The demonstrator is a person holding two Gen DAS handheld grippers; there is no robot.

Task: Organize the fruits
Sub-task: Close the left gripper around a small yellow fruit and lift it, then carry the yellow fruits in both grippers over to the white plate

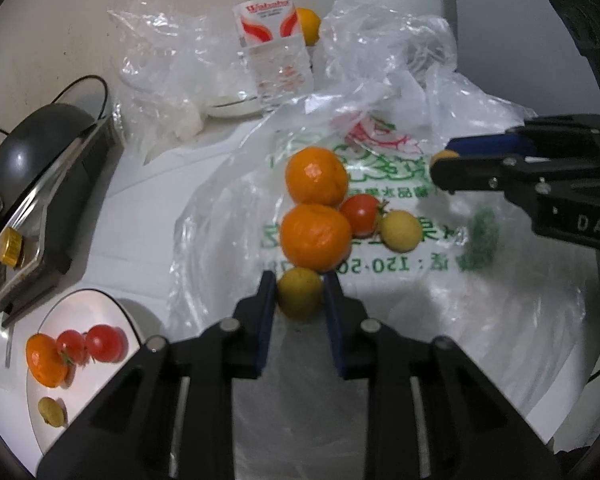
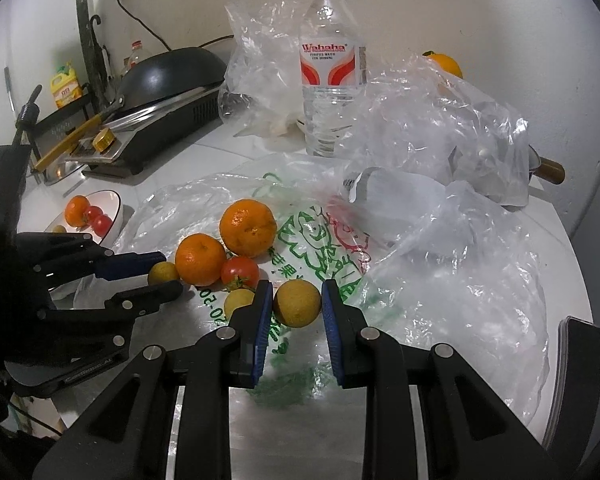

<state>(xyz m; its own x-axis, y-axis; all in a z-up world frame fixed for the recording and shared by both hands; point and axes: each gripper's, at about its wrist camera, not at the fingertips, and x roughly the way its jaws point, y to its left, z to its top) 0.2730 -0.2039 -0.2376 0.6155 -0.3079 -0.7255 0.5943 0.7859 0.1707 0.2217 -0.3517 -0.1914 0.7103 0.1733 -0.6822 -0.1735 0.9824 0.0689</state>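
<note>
Fruit lies on a printed plastic bag (image 1: 399,288): two oranges (image 1: 315,176), a red tomato (image 1: 361,210) and small yellow fruits. My left gripper (image 1: 300,292) is shut on a small yellow fruit (image 1: 300,294) in front of the nearer orange (image 1: 315,237); it also shows in the right wrist view (image 2: 162,274). My right gripper (image 2: 296,304) is shut on another yellow fruit (image 2: 296,303), and shows in the left wrist view (image 1: 443,162). A third yellow fruit (image 1: 401,231) lies beside the tomato. A white plate (image 1: 76,308) at the left holds an orange, two tomatoes and a yellow fruit.
A Wahaha water bottle (image 2: 331,68) stands behind, among crumpled clear bags (image 2: 439,120). An orange (image 2: 443,64) sits at the far back. A stove with a dark wok (image 2: 172,72) is at the left, and an oil bottle (image 2: 66,88) beyond it.
</note>
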